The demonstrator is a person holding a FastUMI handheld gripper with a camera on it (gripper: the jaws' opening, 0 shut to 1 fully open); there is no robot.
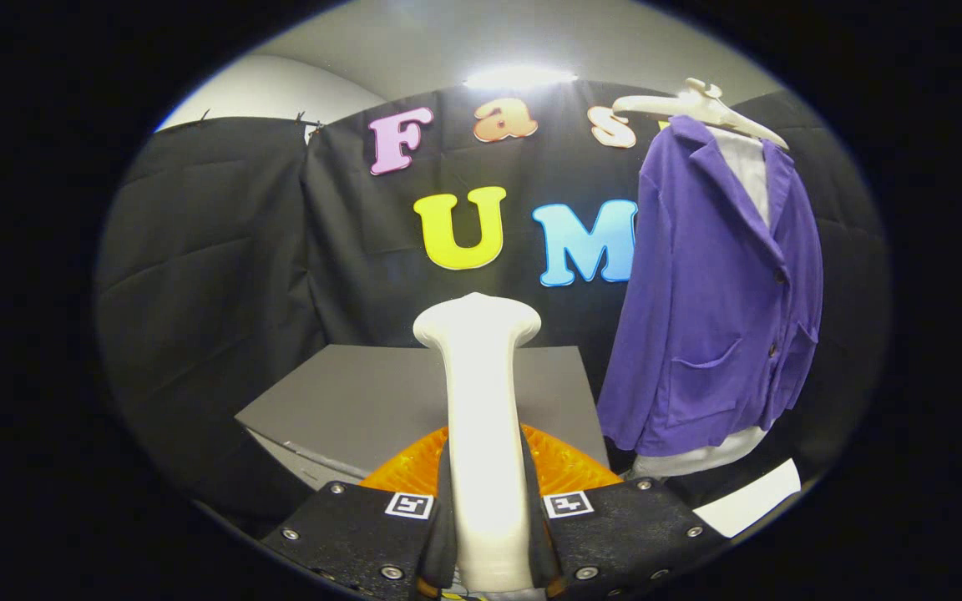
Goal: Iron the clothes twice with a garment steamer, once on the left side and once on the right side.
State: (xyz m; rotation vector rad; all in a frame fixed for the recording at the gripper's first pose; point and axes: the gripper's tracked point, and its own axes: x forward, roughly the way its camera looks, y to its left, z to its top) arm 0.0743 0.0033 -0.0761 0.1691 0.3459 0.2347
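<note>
Gripper view: jaws clench the upright garment steamer [481, 417] between them; purple jacket [715, 300] hangs beyond, rightward.

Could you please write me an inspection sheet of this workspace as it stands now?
Surface: a grey tabletop lies beyond the gripper, with an orange ribbed object at its near edge.
Job's things: the white garment steamer stands upright, its head above the table; a purple jacket over a white shirt hangs on a white hanger, off to the steamer's right and apart from it.
Clutter: a white sheet lies below the jacket.
Gripper: the gripper is shut on the steamer's handle, a finger pressing on each side.
Cables: nothing seen.
Surroundings: black cloth wall, a ceiling light above.
</note>
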